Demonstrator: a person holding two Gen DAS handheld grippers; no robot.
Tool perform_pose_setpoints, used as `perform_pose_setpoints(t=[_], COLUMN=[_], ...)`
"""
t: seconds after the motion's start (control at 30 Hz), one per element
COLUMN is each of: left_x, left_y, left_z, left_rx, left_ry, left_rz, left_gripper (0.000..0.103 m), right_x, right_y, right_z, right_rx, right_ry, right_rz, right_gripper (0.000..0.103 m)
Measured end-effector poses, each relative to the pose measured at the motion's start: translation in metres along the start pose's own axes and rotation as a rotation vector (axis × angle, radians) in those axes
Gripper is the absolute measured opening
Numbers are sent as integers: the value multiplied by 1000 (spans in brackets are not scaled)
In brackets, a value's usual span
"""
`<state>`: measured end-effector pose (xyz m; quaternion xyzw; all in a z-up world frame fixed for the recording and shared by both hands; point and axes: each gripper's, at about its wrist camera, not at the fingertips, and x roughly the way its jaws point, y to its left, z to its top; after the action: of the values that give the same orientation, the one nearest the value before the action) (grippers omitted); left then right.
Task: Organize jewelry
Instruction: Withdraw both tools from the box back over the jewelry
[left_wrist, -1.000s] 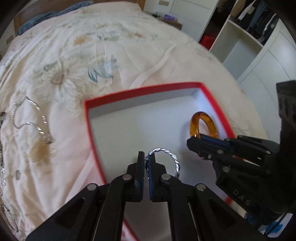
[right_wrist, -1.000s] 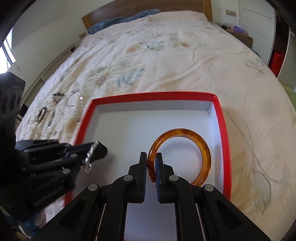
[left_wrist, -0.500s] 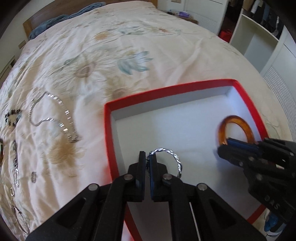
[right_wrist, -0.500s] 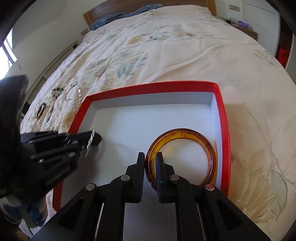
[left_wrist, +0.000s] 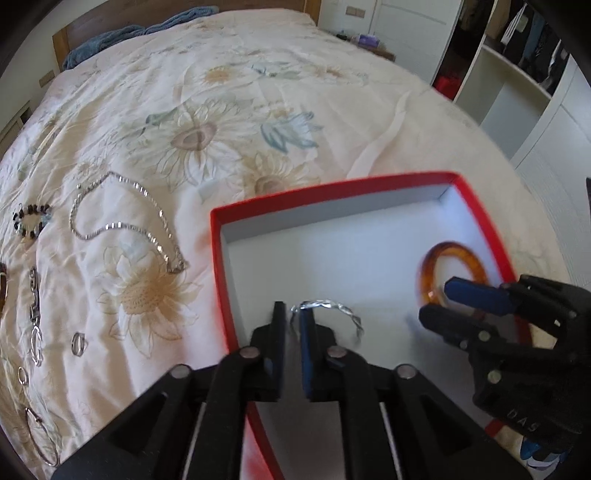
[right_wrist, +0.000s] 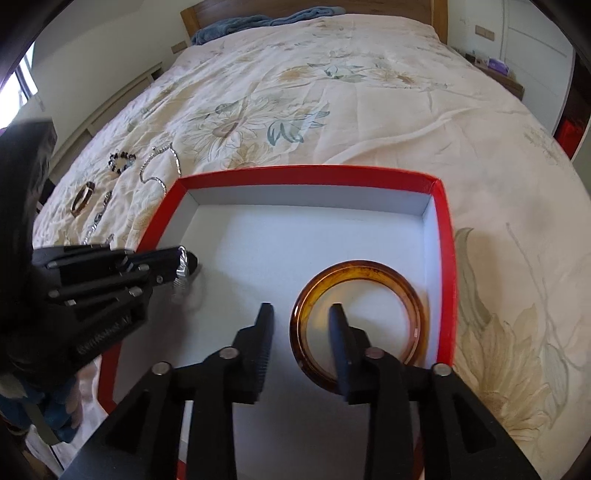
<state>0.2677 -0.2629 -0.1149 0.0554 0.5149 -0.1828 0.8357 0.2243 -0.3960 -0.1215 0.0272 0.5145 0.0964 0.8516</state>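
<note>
Floral bedspread (left_wrist: 229, 122), soft: red box (right_wrist: 445, 236) may tip; left gripper (left_wrist: 291, 321) and right gripper (right_wrist: 301, 314), jaws just parting, releasing twisted silver bangle (left_wrist: 332, 308) and amber bangle (right_wrist: 358, 325), which may snag

My right gripper (right_wrist: 301, 325) has just been opening; jaws stand apart now, straddling the near rim of the amber bangle (right_wrist: 358, 325), one finger inside the ring, one outside, pads off it. Bangle lies flat on the white floor of the red box (right_wrist: 445, 258), near its right wall. Left gripper (right_wrist: 183, 267) reaches in over the box's left edge with a twisted silver bracelet (right_wrist: 181, 277) at its tips, blurred. Box sits on a floral bedspread (right_wrist: 369, 110). Left of the box on the bed: silver chain necklace (right_wrist: 160, 166), dark beaded bracelet (right_wrist: 120, 160), brown bangle (right_wrist: 82, 199).
</note>
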Motion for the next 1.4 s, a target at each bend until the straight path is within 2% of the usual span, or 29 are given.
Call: perform_pose_setpoints(t=[0.1,0.17,0.43,0.63,0.73,0.97,1.17,1.4], left_x=[-11,-22,-100,-176,-214,-286,-294,-243], left_y=[-1,-4,12,58,90,170,206,224], left_z=[1,0,-19,-54,-73,-128,-166,-192], left_rx=[0,11,-24,-32,-64,-169,-228,-274], left_ry=[-29,-53,-143,-190,-237,-314,-310,-232], left_rz=[-48,-59,-111,1,59,158,195,199], left_gripper=[37,44,45,45,52,53,53,53], right_x=[-17,-31,-108,-163,-185,-205,-185,-147], right_y=[-2,-2,17,58,84,150,199,229], right_z=[-2,-4,-20,-31,-38,-53,-68,-75], right_rx=[6,8,16,23,16,-7,-36,-91], right_ry=[-19,-33,-126,-231,-280,-341,-326,-268], right_rz=[-14,-25,-48,-15,10,65,99,114], right_gripper=[33,33,33,37,39,40,40,40])
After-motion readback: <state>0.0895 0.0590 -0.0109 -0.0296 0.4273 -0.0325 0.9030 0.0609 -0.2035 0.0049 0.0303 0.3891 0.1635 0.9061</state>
